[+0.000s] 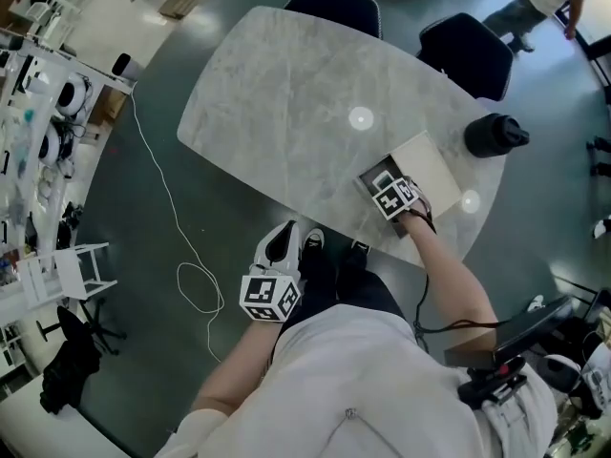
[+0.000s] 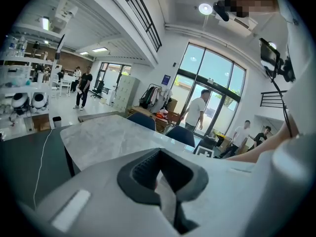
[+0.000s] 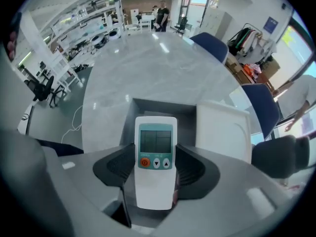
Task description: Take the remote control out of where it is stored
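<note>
Right gripper (image 1: 396, 197) was held out on an extended arm over the table (image 1: 286, 113), jaws clamped on the remote control (image 3: 156, 157) above a grey box (image 3: 159, 108). Left gripper (image 2: 160, 181) hung low beside the legs, jaws together and empty.

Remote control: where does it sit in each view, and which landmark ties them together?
Head view: hidden beneath the right gripper at the edge of the marble table.
Left gripper view: not in it.
Right gripper view: remote control at centre, gripped.
Shared landmark: marble table.
</note>
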